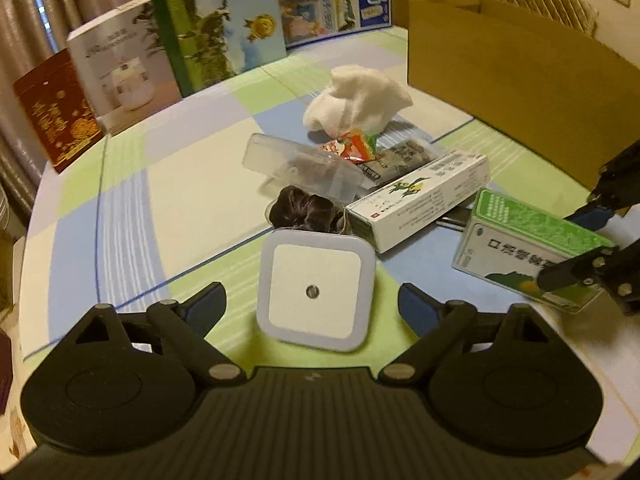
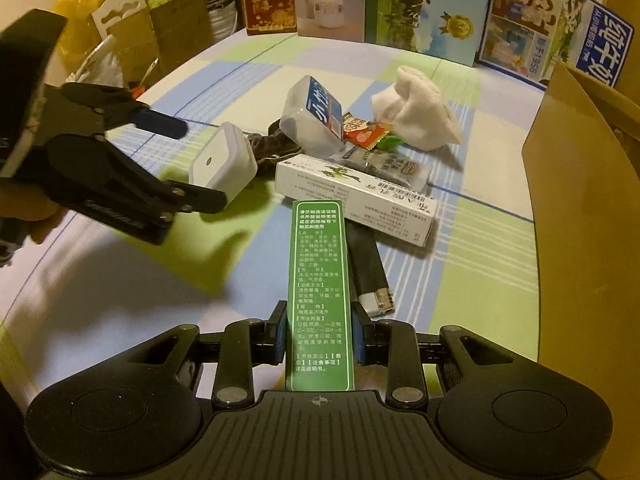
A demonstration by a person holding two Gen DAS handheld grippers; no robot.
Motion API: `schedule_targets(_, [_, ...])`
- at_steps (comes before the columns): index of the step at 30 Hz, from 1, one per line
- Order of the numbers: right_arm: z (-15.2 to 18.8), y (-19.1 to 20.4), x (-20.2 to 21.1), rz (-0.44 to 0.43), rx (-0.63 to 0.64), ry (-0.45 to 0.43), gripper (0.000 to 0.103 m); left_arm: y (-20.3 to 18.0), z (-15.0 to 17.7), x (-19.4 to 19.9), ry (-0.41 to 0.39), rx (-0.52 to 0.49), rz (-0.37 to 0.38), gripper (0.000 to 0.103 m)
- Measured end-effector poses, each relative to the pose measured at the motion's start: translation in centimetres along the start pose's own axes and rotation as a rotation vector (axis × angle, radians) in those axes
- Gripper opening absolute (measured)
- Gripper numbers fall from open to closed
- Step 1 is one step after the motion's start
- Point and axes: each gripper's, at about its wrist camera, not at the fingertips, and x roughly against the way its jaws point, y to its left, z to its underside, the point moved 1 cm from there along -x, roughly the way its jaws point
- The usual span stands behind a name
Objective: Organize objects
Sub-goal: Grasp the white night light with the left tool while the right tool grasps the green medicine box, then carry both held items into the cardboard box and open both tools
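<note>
Between the right claw (image 2: 319, 338) fingers, pinched green box (image 2: 319, 292), long axis pointing forward; left claw (image 1: 312, 300) spread.

Checked tablecloth (image 1: 180, 200) carries white cloth (image 1: 356, 96), boxes, lighter (image 2: 368, 272)

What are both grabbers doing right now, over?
Left gripper open around the white night light. Right gripper shut on the green box. Lighter and white carton lie close ahead.
</note>
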Motion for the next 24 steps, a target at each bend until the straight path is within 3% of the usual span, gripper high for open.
schedule_targets(7, [0.2, -0.4, -0.4, -0.021, -0.024, -0.004, 0.031, 0.6, -0.4, -1.8, 0.022, -0.018, 0.039, 0.070])
schedule_targets(8, [0.1, -0.4, -0.5, -0.022, -0.026, -0.007, 0.031, 0.5, -0.4, -1.8, 0.030, -0.018, 0.043, 0.063])
schedule_targets(18, [0.2, -0.2, -1.3, -0.003, -0.020, -0.006, 0.029, -1.9, 1.2, 1.0, 0.106, 0.103, 0.015, 0.062])
schedule_targets(24, [0.6, -0.2, 0.5, 0.033, -0.033, -0.048, 0.028, -3.2, 1.8, 3.3, 0.122, 0.156, -0.011, 0.062])
